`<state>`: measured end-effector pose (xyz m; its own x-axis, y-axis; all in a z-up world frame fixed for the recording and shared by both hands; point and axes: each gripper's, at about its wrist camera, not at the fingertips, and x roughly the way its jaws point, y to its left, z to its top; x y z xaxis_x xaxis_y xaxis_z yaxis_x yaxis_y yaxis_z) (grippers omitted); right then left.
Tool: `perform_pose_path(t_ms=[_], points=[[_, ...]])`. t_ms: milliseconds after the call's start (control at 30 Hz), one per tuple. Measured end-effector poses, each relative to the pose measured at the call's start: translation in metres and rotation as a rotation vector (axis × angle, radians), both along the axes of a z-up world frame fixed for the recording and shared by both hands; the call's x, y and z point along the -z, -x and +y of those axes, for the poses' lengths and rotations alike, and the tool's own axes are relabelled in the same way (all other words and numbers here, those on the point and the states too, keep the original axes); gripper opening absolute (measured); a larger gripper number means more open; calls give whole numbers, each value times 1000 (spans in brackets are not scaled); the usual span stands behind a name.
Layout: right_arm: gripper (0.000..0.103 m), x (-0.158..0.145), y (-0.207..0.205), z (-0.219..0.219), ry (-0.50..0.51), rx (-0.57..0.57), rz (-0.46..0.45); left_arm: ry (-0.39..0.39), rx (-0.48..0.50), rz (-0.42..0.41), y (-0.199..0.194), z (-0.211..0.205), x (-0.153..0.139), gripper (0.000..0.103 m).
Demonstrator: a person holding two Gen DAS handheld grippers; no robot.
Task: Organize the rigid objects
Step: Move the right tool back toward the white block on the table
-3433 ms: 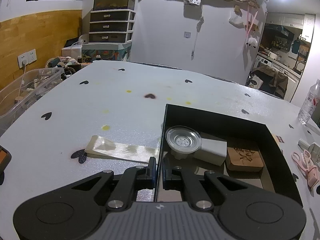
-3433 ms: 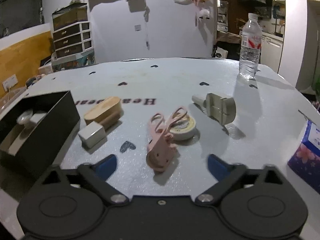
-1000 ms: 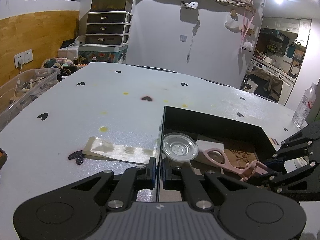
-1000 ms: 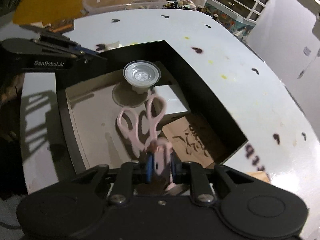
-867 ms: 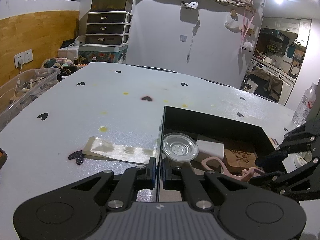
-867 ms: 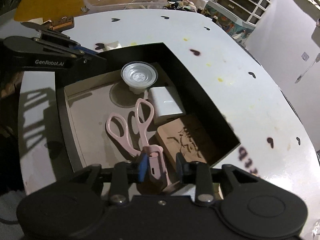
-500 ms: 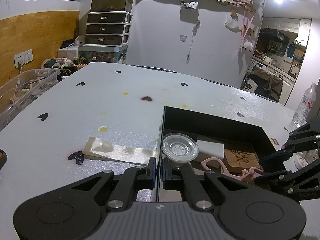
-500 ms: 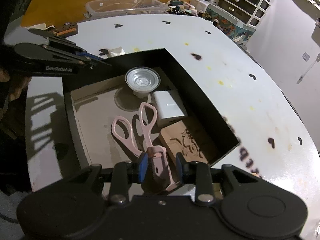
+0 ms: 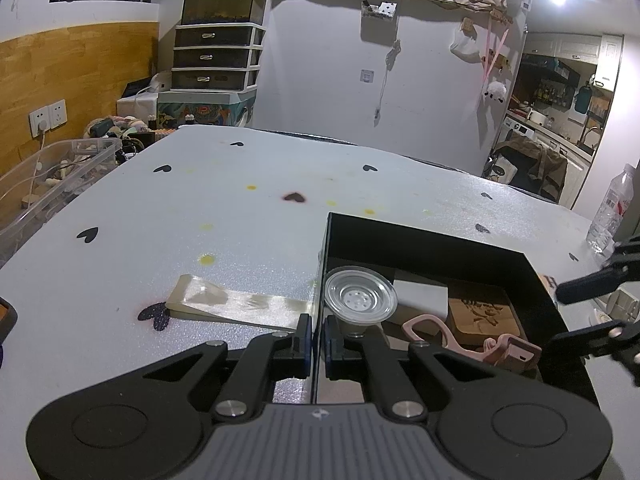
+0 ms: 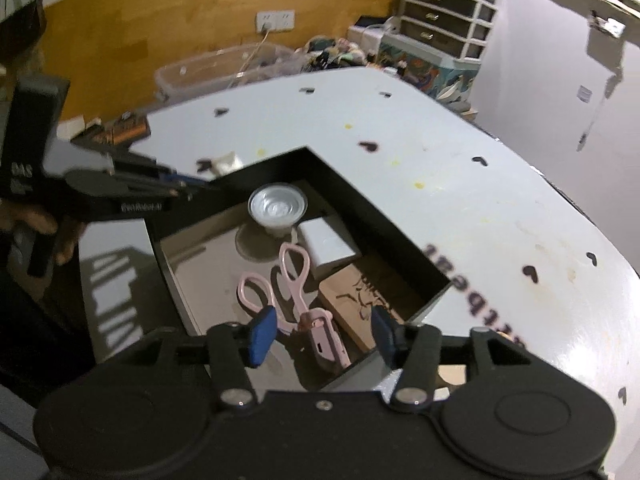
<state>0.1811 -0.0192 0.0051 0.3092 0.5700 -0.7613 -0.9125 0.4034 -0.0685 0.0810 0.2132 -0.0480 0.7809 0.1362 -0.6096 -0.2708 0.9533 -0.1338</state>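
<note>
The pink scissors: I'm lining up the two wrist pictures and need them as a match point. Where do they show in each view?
Left wrist view: the pink scissors lie low and right of centre, inside the black box, partly hidden by the left gripper.
Right wrist view: the scissors lie at lower centre, above the open right gripper.
Shared landmark: the clear plastic cup in the box's corner.

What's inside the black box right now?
The black box holds a clear plastic cup, a white block, a carved wooden piece and pink scissors. The near corner is hidden behind the right gripper.
</note>
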Motion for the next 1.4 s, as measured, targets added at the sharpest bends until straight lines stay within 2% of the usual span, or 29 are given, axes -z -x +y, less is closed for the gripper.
perform_pose_path(t_ms=[100, 367, 467, 533, 633, 900, 1133, 1400], points=[[64, -8, 2, -11, -52, 22, 3, 0, 0, 0, 0, 0, 0, 5], [75, -15, 7, -37, -148, 106, 3, -11, -3, 5, 2, 0, -1, 5], [85, -13, 7, -46, -173, 151, 5, -16, -5, 8, 4, -3, -3, 5], [96, -12, 8, -52, -195, 182, 3, -20, -7, 9, 5, -4, -3, 5], [103, -10, 9, -61, -227, 219, 3, -23, -9, 11, 5, -4, -4, 5], [103, 6, 10, -87, -302, 343, 8, -27, -10, 13, 5, -6, -4, 5], [103, 28, 14, -106, -303, 467, -3, -27, -10, 13, 5, -6, -4, 5], [103, 51, 15, -122, -304, 408, -56, -28, -10, 13, 5, -7, -4, 5]])
